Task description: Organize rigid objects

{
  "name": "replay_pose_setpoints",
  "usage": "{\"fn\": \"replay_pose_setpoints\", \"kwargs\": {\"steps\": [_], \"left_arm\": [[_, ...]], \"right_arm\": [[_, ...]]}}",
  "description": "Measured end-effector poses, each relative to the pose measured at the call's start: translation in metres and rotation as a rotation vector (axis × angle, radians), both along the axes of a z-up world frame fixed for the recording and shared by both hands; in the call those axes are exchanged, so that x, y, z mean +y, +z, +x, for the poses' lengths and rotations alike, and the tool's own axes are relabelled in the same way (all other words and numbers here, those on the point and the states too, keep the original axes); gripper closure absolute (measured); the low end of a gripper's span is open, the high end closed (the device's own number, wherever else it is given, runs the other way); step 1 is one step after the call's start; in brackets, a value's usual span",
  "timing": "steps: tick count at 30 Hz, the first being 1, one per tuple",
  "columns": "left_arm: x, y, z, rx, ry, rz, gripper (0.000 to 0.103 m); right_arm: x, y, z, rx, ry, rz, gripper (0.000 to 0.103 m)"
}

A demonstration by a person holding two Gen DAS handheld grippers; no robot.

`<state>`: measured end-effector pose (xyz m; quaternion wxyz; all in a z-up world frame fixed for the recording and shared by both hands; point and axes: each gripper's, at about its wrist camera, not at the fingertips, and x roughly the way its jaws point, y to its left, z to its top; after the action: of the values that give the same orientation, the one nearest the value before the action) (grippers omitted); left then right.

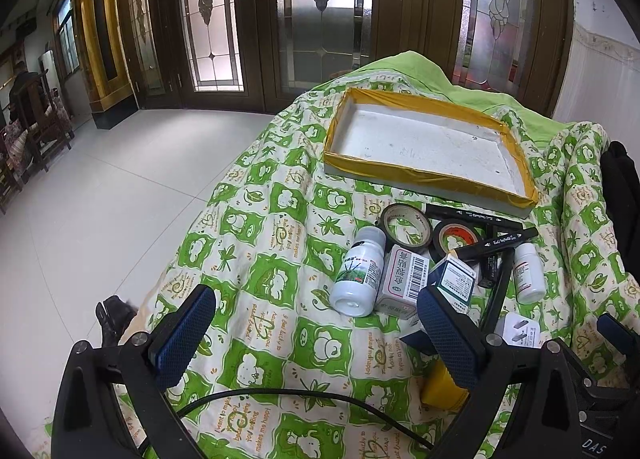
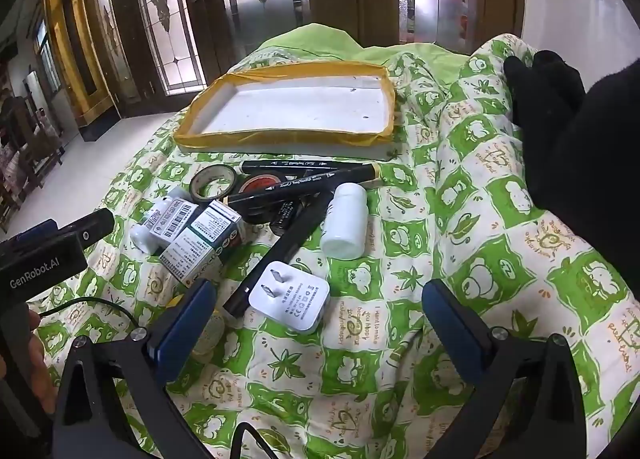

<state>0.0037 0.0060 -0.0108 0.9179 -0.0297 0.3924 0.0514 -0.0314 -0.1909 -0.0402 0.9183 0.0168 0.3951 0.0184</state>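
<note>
A white tray with a yellow taped rim lies empty at the far side of the green quilt. In front of it is a pile: a white labelled bottle, medicine boxes, two tape rolls, black markers, a small white bottle and a white plug adapter. My left gripper is open, just short of the labelled bottle. My right gripper is open around the adapter's near side.
The green patterned quilt covers the table and bulges up at the right. A yellow object lies beside my left gripper's right finger. A black cloth hangs at the right. Tiled floor and glass doors are beyond the left edge.
</note>
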Motion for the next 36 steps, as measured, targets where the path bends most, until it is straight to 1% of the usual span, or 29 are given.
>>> {"fn": "replay_pose_setpoints", "kwargs": {"steps": [4,9,10,16,18,19,21,24,27,29,31,33,34,35,36], "left_arm": [[0.000,0.000,0.000,0.000,0.000,-0.001,0.001],[-0.001,0.000,0.000,0.002,0.002,-0.002,0.001],[-0.001,0.000,0.000,0.003,0.002,-0.002,0.001],[-0.001,-0.001,0.000,0.005,0.004,-0.002,0.001],[0.001,-0.002,0.001,0.011,0.006,-0.009,0.001],[0.002,-0.003,0.002,0.016,0.008,-0.017,0.001],[0.011,-0.006,0.005,0.039,0.024,-0.059,0.001],[0.034,-0.013,0.011,0.078,0.079,-0.167,0.001],[0.047,-0.018,0.011,0.097,0.113,-0.243,0.002],[0.044,-0.018,0.011,0.100,0.104,-0.242,0.002],[0.036,-0.017,0.012,0.098,0.069,-0.214,0.002],[0.024,-0.018,0.016,0.112,0.017,-0.175,0.003],[0.020,-0.020,0.020,0.128,0.001,-0.166,0.008],[0.018,-0.024,0.026,0.157,-0.012,-0.158,0.017],[0.017,-0.029,0.032,0.189,-0.017,-0.160,0.022]], "right_arm": [[-0.004,-0.001,0.005,0.007,-0.007,0.008,0.000],[-0.008,0.003,0.005,0.013,-0.005,0.045,0.000],[0.000,0.012,-0.004,0.005,-0.001,0.037,0.000],[0.006,0.023,-0.004,0.007,-0.004,0.050,0.000],[-0.006,0.023,-0.005,0.004,0.003,0.071,0.000],[-0.007,0.023,-0.005,0.007,0.002,0.078,0.000],[-0.010,0.025,-0.004,0.014,0.001,0.100,0.001],[-0.012,0.024,-0.003,0.017,-0.007,0.109,0.001],[-0.015,0.022,-0.002,0.029,-0.011,0.130,0.001],[-0.016,0.021,-0.001,0.039,-0.011,0.144,0.001],[-0.015,0.019,-0.001,0.040,-0.009,0.134,0.001],[-0.014,0.019,-0.002,0.024,-0.006,0.126,0.001],[-0.014,0.019,-0.002,0.023,-0.005,0.125,0.001],[-0.014,0.019,-0.003,0.020,-0.004,0.123,0.001],[-0.013,0.019,-0.003,0.027,-0.004,0.122,0.001]]}}
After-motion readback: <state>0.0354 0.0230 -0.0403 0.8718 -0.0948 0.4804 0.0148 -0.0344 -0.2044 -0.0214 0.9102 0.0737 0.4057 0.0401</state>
